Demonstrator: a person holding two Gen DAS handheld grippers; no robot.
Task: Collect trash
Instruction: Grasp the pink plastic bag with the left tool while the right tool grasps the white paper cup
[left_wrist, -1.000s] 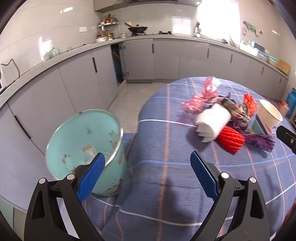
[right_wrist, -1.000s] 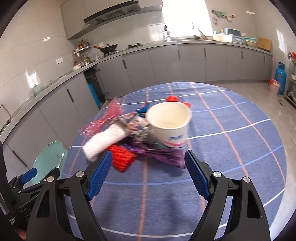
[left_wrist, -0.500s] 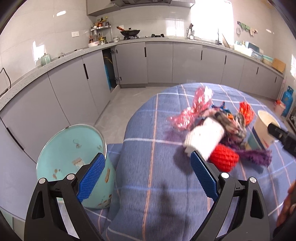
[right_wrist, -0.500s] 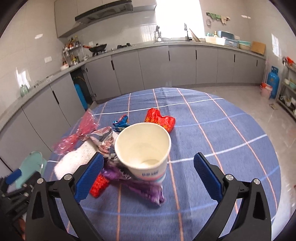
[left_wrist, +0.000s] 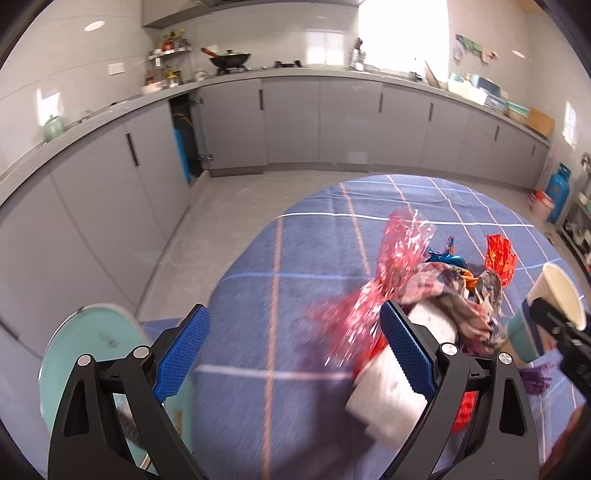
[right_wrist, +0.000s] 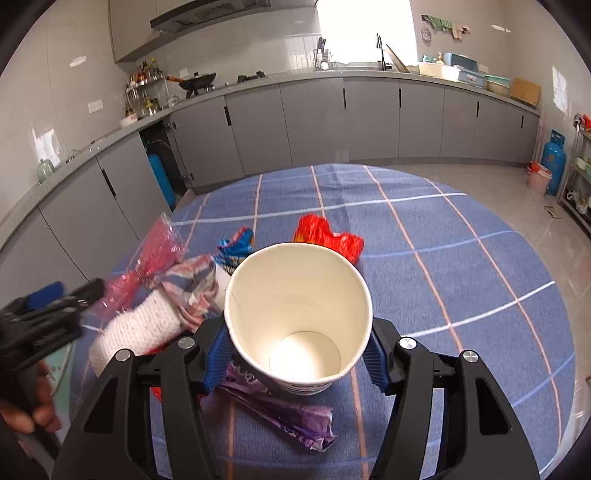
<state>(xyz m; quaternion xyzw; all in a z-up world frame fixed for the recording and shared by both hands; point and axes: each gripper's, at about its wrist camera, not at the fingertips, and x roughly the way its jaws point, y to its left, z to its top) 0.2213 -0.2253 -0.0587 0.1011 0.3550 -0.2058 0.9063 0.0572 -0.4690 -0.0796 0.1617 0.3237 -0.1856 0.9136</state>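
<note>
Here the right gripper (right_wrist: 297, 354) is closing its jaws around a white paper cup (right_wrist: 299, 314), blue pads at both its sides; the blue print low on its wall is too small to read. The cup stands on the blue checked tablecloth (right_wrist: 461, 258) among wrappers (right_wrist: 280, 413). The left gripper (left_wrist: 293, 356) hangs wide open and empty, bin (left_wrist: 92, 339) at its left.

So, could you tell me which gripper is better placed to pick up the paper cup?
The right gripper: the paper cup sits between its closing jaws. The left gripper is open, off beside the white roll, with nothing between its jaws.
</note>
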